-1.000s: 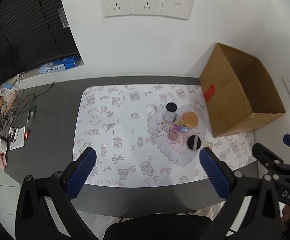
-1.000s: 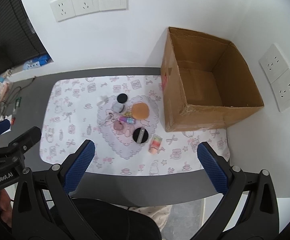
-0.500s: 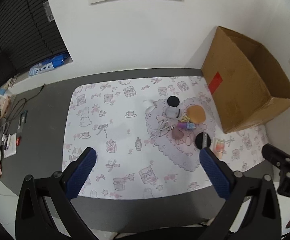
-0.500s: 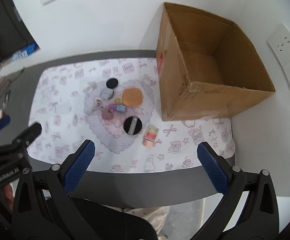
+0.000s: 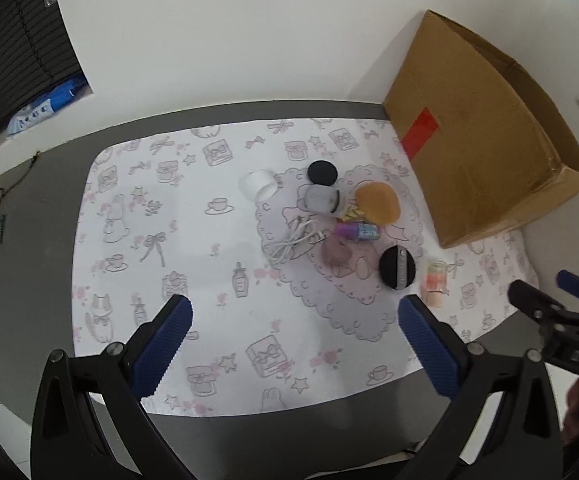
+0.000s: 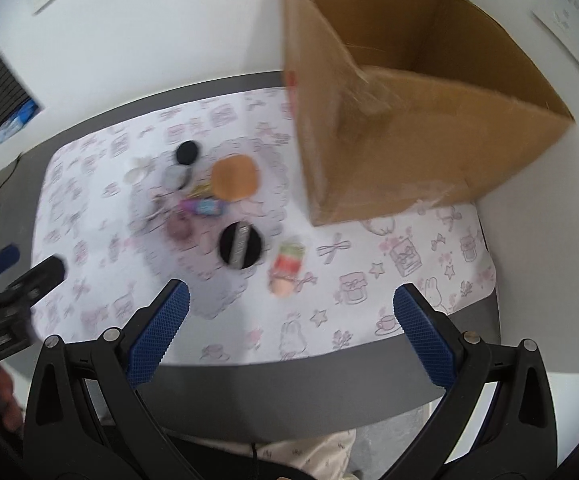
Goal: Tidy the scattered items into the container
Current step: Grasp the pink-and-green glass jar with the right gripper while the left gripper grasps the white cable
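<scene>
The left tool [image 5: 293, 334] is wide open and holds nothing; it hangs over the patterned mat [image 5: 161, 216] on the grey table [image 5: 29, 240]. The right tool [image 6: 287, 320] is wide open and empty too. The little things sit in a bunch in the middle of the frame: an orange puff [image 5: 378, 202], a black round puff [image 5: 399, 267], a white cable [image 5: 293, 242] and a striped tube [image 6: 287, 266]. The brown box [image 5: 485, 152] stands at the upper right, open on top.

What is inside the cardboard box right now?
The right wrist view shows only bare inner walls of the cardboard box. Its near wall hides the floor, so I cannot tell whether anything lies at the bottom.
</scene>
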Action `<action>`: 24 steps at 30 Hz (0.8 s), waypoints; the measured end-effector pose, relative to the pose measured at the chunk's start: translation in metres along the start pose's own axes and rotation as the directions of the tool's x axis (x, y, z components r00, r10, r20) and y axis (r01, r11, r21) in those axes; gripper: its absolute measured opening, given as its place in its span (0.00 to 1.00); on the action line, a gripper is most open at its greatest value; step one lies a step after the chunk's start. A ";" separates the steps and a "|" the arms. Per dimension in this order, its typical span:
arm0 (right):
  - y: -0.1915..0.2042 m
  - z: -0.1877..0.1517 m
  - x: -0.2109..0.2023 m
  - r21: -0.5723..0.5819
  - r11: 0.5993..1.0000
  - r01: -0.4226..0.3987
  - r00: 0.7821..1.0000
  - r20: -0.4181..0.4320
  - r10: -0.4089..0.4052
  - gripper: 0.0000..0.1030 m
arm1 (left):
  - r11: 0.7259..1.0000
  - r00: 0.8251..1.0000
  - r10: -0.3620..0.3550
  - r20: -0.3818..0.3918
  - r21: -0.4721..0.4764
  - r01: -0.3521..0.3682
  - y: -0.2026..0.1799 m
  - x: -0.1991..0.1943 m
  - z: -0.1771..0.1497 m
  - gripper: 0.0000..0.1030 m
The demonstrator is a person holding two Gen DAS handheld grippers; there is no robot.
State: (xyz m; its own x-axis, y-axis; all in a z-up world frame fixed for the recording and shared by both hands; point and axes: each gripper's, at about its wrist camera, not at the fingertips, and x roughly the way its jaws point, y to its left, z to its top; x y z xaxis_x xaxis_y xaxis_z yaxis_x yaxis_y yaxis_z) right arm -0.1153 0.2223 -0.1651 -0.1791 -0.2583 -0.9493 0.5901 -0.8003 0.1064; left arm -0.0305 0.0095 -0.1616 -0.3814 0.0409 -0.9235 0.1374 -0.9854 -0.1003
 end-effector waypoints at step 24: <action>-0.014 0.001 0.108 0.021 0.999 -0.025 0.992 -0.126 0.028 1.00 | 0.993 0.994 0.101 -0.042 0.062 -0.098 0.020 0.115 0.018 1.00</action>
State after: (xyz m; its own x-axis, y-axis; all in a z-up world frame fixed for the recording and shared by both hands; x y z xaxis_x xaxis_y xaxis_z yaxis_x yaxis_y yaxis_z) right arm -0.1437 0.2046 -0.2688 -0.0620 -0.2100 -0.9757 0.5781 -0.8045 0.1364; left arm -0.0880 -0.0079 -0.2634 -0.3265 -0.0517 -0.9438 0.1168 -0.9931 0.0140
